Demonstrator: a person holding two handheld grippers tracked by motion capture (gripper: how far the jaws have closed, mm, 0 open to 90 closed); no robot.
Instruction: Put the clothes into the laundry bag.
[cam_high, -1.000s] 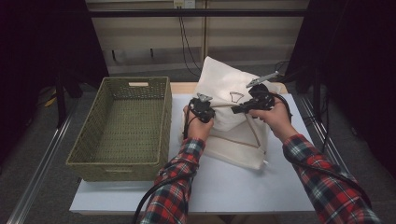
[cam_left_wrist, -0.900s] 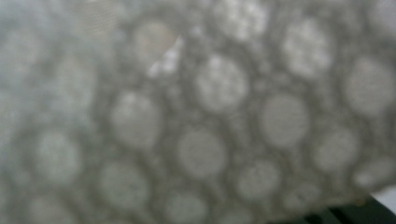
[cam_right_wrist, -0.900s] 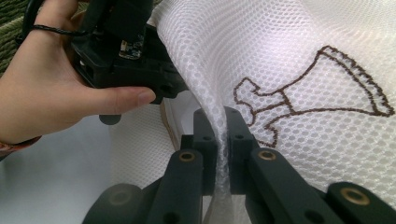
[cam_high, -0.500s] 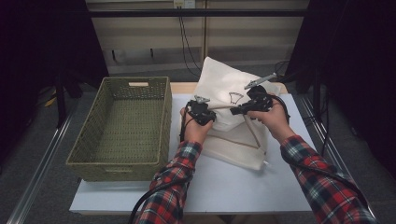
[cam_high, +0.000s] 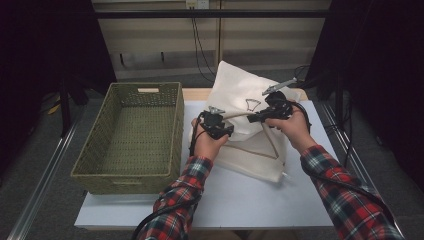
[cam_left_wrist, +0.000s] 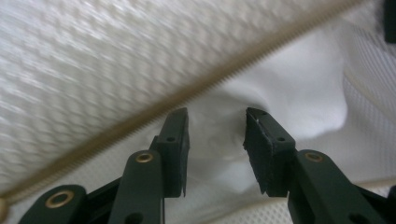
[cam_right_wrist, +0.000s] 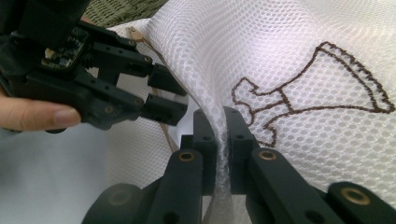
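Left gripper (cam_left_wrist: 217, 142): your jaws had just spread, releasing the mesh bag (cam_high: 240, 100).
Right gripper (cam_right_wrist: 219, 140): you kept pinching the mesh.

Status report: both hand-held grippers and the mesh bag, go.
Left hand-held gripper just opening, nothing pinched. Right hand-held gripper shut on mesh bag. Bag on table beside basket. Nothing in the way.
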